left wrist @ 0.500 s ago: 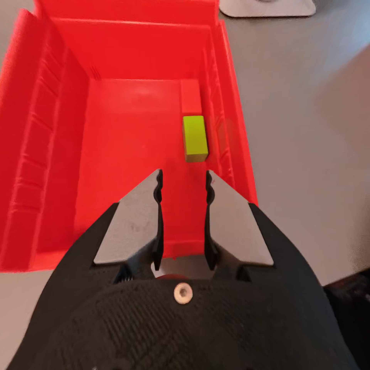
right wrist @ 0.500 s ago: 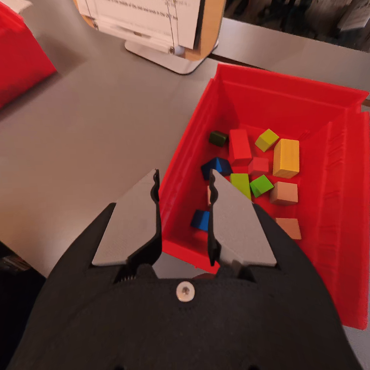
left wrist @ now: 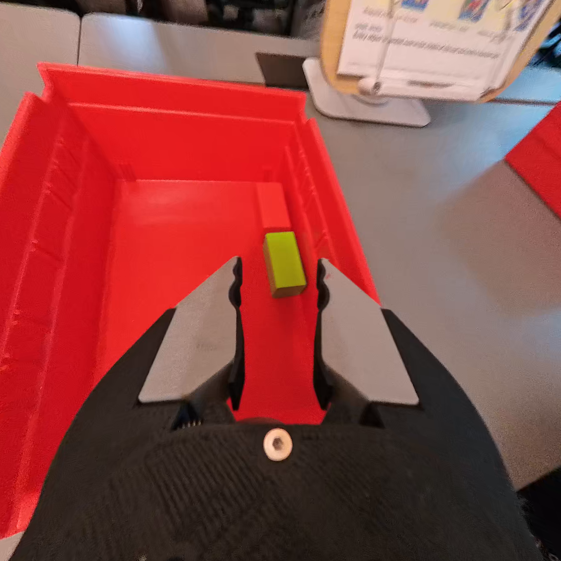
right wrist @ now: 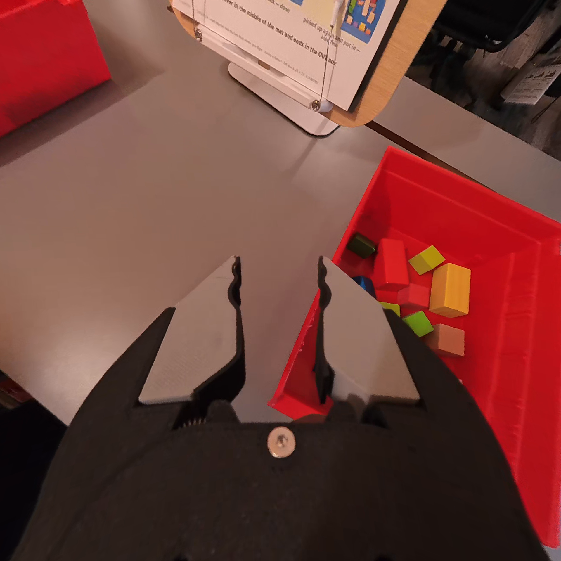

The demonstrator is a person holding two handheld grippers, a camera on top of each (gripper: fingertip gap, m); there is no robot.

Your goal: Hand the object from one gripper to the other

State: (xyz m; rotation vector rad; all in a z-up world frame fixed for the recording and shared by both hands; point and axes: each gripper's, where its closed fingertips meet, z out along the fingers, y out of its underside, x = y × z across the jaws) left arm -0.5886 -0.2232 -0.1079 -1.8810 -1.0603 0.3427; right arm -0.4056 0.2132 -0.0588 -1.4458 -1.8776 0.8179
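Nearest, the left tongs (left wrist: 277,277) are seen open and bare above a red bin (left wrist: 182,127), a lime-green block (left wrist: 285,262) lying just beyond on its floor; the right tongs (right wrist: 277,277) are likewise held open over the grey desk (right wrist: 182,197).

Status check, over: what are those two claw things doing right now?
Both hand-held grippers open, empty: left, right. Lime-green rectangular block lies in red plastic bin, ungrasped. Nothing blocking.
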